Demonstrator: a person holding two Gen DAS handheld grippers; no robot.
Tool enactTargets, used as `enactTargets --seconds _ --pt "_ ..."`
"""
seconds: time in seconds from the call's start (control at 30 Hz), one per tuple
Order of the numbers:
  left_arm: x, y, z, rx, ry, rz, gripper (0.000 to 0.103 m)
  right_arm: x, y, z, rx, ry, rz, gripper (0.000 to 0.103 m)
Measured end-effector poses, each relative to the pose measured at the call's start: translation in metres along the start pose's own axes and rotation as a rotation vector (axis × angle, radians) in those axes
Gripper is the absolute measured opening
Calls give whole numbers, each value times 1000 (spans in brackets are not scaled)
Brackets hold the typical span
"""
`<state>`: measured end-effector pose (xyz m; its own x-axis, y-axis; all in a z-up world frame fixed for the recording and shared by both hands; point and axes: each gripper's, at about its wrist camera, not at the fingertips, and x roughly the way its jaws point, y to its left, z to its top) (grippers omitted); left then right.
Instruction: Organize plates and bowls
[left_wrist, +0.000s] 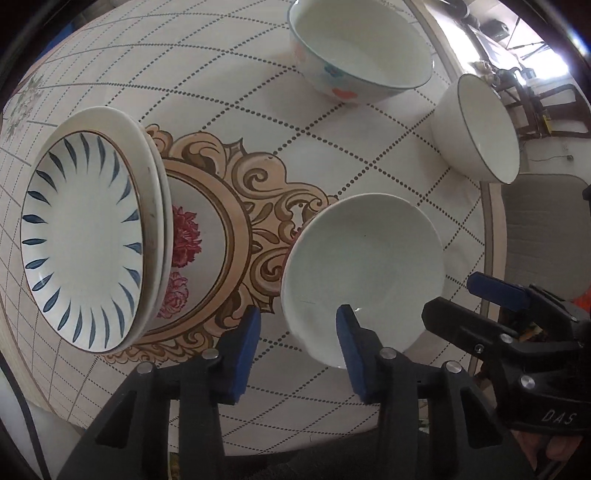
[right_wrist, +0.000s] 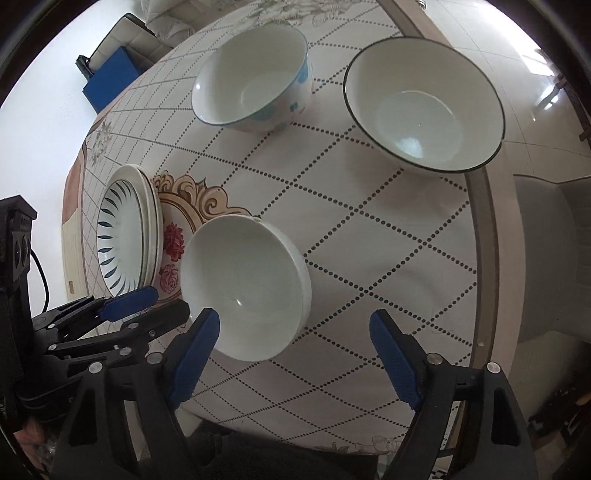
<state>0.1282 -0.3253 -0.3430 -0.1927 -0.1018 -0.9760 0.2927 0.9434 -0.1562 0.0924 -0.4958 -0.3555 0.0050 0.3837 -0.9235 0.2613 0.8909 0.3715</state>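
Observation:
A stack of plates, the top one white with blue leaf marks, sits at the table's left; it also shows in the right wrist view. A plain white bowl stands near the front edge, also in the right wrist view. A flowered bowl and a dark-rimmed white bowl stand farther back. My left gripper is open and empty, its right finger at the plain bowl's near rim. My right gripper is open and empty, just right of that bowl.
The round table has a patterned cloth with a flower medallion. Its edge curves at the right, with a grey chair beyond. A blue box lies on a seat at the far left.

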Motion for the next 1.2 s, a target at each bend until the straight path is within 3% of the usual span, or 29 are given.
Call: enactTargets --seconds 0.17,0.27,0.33,0.4,0.8,1.2 --pt "20 1 5 -15 25 -11 21 22 -8 9 19 42 37 67" --pt "27 3 6 -22 30 -5 12 34 -11 16 41 65 51 45" --pt "29 5 7 -35 27 -9 11 42 -10 17 40 78 57 22" --pt "29 5 7 -46 32 -12 10 46 -6 19 24 74 25 13" --pt "1 5 51 -13 -10 28 10 36 15 49 5 28 -7 10" --pt "11 17 81 -46 46 51 11 52 34 77 0 66 -23 10"
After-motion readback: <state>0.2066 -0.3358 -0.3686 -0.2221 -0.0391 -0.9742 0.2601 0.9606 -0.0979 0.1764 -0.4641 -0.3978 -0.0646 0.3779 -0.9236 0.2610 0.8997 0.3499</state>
